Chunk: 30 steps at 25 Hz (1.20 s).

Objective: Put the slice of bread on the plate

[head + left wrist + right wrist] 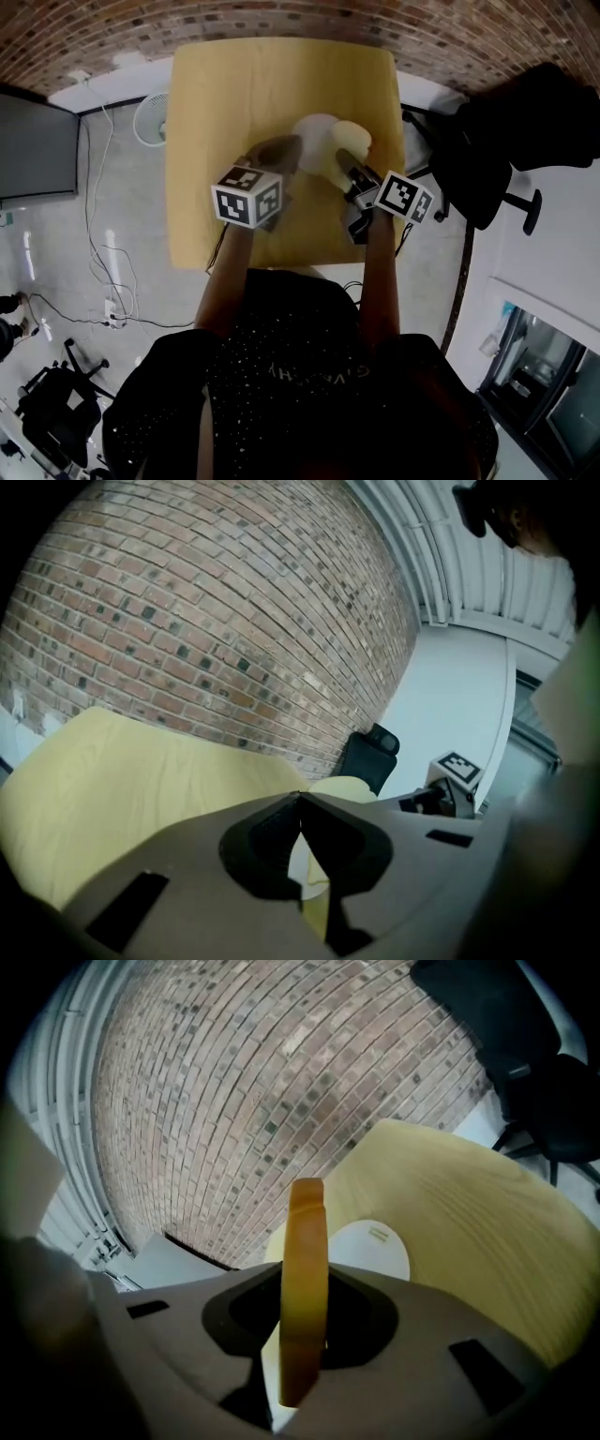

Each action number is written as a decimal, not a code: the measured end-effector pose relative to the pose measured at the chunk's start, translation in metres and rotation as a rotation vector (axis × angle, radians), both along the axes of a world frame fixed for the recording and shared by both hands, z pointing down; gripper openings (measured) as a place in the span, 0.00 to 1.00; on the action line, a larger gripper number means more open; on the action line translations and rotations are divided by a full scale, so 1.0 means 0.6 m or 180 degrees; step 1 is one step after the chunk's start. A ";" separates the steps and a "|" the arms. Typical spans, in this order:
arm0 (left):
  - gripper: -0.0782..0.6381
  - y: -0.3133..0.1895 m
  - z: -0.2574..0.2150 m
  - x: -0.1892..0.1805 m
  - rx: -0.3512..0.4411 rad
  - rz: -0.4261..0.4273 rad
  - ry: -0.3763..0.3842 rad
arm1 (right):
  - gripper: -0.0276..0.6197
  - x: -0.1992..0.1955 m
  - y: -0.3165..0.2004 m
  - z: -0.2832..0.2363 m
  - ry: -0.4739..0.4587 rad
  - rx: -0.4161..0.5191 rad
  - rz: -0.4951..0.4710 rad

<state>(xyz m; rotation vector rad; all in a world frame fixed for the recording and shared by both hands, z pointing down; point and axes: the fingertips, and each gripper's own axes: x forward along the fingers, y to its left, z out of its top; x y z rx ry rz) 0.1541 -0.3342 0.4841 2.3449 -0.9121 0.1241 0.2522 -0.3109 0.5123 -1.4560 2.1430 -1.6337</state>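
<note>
In the right gripper view the slice of bread (305,1288) stands edge-on between my right gripper's jaws, which are shut on it. The white plate (370,1246) lies on the yellow table (469,1232) just beyond the slice. From the head view, the bread (352,141) hangs over the plate's right rim (314,127), with my right gripper (345,161) behind it. My left gripper (291,145) hovers at the plate's left side. Its jaws (300,797) meet at the tips with nothing between them. The bread (342,787) shows past them.
A black office chair (487,141) stands right of the table. A white fan (150,117) and a dark screen (37,150) are on the left, with cables on the floor. A brick wall (281,19) runs behind the table's far edge.
</note>
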 end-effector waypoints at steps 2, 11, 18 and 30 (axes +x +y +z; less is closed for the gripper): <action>0.12 -0.012 0.008 -0.009 0.0021 -0.0059 -0.0096 | 0.19 -0.018 -0.023 0.010 -0.0058 -0.0101 -0.0118; 0.12 -0.030 0.023 -0.025 -0.0098 -0.0159 -0.0115 | 0.19 -0.067 -0.083 0.061 -0.0121 -0.0495 -0.0505; 0.12 -0.030 0.030 -0.034 -0.0130 -0.0187 -0.0129 | 0.20 -0.065 -0.089 0.094 0.0186 -0.0791 -0.0503; 0.12 -0.018 0.024 -0.041 -0.0092 -0.0117 -0.0144 | 0.46 -0.050 -0.078 0.094 0.1475 -0.0669 -0.0583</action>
